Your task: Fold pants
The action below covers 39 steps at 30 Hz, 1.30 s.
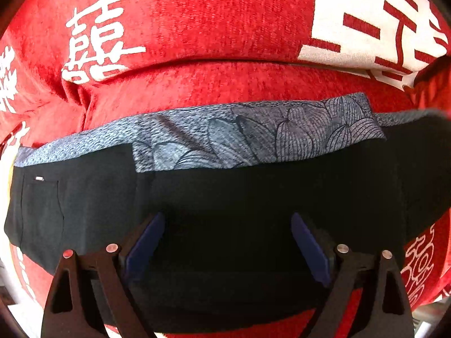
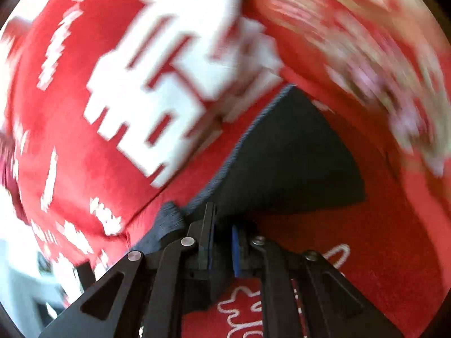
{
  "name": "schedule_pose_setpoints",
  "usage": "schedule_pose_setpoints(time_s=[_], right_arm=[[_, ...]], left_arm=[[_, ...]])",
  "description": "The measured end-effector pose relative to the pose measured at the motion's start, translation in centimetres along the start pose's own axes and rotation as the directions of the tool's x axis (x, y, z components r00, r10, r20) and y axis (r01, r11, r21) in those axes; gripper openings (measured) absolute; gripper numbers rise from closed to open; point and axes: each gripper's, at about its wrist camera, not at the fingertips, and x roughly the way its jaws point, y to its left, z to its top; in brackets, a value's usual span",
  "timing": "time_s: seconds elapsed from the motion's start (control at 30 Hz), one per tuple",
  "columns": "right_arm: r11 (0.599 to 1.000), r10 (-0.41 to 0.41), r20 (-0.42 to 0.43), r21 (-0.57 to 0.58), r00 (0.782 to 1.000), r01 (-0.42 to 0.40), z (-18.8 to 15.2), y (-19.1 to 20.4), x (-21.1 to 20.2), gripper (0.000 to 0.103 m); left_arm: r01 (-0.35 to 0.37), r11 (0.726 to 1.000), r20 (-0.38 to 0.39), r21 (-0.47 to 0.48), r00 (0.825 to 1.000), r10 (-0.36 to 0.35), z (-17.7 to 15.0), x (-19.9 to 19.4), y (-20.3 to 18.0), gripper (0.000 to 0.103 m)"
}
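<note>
Here, one pair of black pants (image 1: pixel 225 197) on red cloth (image 1: pixel 197 14), left claw (image 1: pixel 228 225) spread, right claw (image 2: pixel 222 225) pinching its edge.

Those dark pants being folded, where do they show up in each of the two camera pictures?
Left wrist view: the pants stretch across the middle as a black band with a grey patterned strip along its top edge, the open left tool above them.
Right wrist view: a dark wedge right of centre, running down to the shut right tool.
Shared landmark: the red cloth with white characters underneath.
</note>
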Motion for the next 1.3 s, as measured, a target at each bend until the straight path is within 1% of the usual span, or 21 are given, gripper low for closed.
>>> schedule_pose_setpoints(time_s=[0.1,0.2,0.3,0.4,0.47,0.5,0.53,0.57,0.63,0.67,0.73,0.77,0.83,0.93,1.03,1.07,1.1,1.17,1.2,1.27,1.3], right_arm=[[0.975,0.018,-0.027,-0.22,0.999,-0.023,-1.3,6.0,-0.5,0.01],[0.932,0.024,-0.084,-0.358,0.996,-0.053,-3.8,10.9,0.5,0.01],[0.878,0.001,-0.155,-0.474,0.988,-0.075,-7.2,15.2,2.8,0.01],[0.819,-0.087,-0.266,-0.568,0.96,-0.083,-11.6,18.2,7.3,0.016],[0.747,-0.233,-0.282,-0.664,0.931,-0.014,-14.9,19.8,10.2,0.023],[0.724,-0.251,-0.281,-0.69,0.926,-0.012,-15.9,20.4,10.5,0.024],[0.721,-0.216,-0.303,-0.691,0.928,-0.057,-16.9,21.0,10.1,0.024],[0.732,-0.167,-0.341,-0.672,0.925,-0.115,-17.6,21.4,9.5,0.035],[0.749,-0.124,-0.383,-0.641,0.916,-0.167,-18.5,21.5,8.5,0.054],[0.77,-0.105,-0.395,-0.614,0.913,-0.177,-18.6,21.2,8.0,0.054],[0.865,-0.041,-0.434,-0.466,0.9,-0.186,-17.6,19.0,7.5,0.055],[0.921,0.011,-0.45,-0.343,0.893,-0.184,-16.7,17.4,7.6,0.055],[0.979,0.128,-0.44,-0.085,0.889,-0.183,-14.9,14.0,7.8,0.055],[0.967,0.244,-0.367,0.165,0.898,-0.195,-13.4,10.4,8.0,0.055],[0.942,0.295,-0.335,0.257,0.895,-0.215,-13.1,9.2,8.6,0.054],[0.935,0.308,-0.331,0.28,0.892,-0.219,-13.1,8.9,8.9,0.054],[0.929,0.315,-0.33,0.301,0.89,-0.217,-13.3,8.7,9.2,0.054],[0.908,0.333,-0.326,0.363,0.885,-0.208,-14.2,8.1,10.1,0.054],[0.886,0.356,-0.316,0.412,0.88,-0.21,-14.6,7.6,10.7,0.054],[0.852,0.387,-0.305,0.479,0.87,-0.211,-15.3,6.7,11.3,0.052],[0.831,0.401,-0.294,0.515,0.868,-0.209,-15.7,6.3,11.7,0.047]], left_arm=[[0.008,1.0,0.012,-0.005,1.0,-0.008,-0.3,-1.0,1.3,0.092],[-0.003,0.999,0.029,-0.033,1.0,0.004,-0.9,-2.4,3.6,0.092],[-0.054,0.994,0.055,-0.09,0.997,0.059,-1.3,-3.9,7.0,0.092],[-0.101,0.982,0.058,-0.16,0.992,0.111,-2.0,-4.6,10.5,0.092],[-0.129,0.973,0.031,-0.192,0.99,0.137,-2.6,-4.5,12.8,0.092],[-0.136,0.97,0.024,-0.201,0.989,0.143,-2.9,-4.5,13.6,0.092],[-0.137,0.969,0.021,-0.208,0.989,0.144,-3.2,-4.4,14.4,0.092],[-0.135,0.969,0.019,-0.208,0.99,0.142,-3.5,-4.4,14.9,0.092],[-0.119,0.972,0.008,-0.204,0.992,0.123,-3.8,-4.2,15.5,0.092],[-0.099,0.974,0.006,-0.203,0.995,0.103,-4.0,-4.1,15.4,0.092],[-0.021,0.98,0.022,-0.199,0.999,0.026,-3.5,-4.4,15.3,0.092],[0.031,0.983,0.031,-0.184,0.999,-0.025,-3.2,-4.6,14.8,0.092],[0.105,0.984,0.03,-0.142,0.994,-0.102,-2.5,-4.9,13.5,0.092],[0.197,0.978,0.008,-0.075,0.98,-0.197,-1.3,-4.5,11.1,0.092],[0.269,0.962,-0.017,-0.037,0.963,-0.27,-0.2,-3.6,9.3,0.092],[0.277,0.96,-0.023,-0.033,0.96,-0.278,0.0,-3.1,8.8,0.088],[0.281,0.959,-0.035,-0.034,0.959,-0.282,0.2,-2.6,8.5,0.076],[0.301,0.952,-0.096,-0.057,0.947,-0.305,0.7,-0.7,8.6,0.063],[0.315,0.946,-0.123,-0.08,0.938,-0.323,0.6,0.2,8.5,0.059],[0.31,0.947,-0.121,-0.08,0.94,-0.318,0.5,0.5,8.4,0.059],[0.307,0.949,-0.114,-0.067,0.943,-0.313,0.4,0.4,8.2,0.055]])
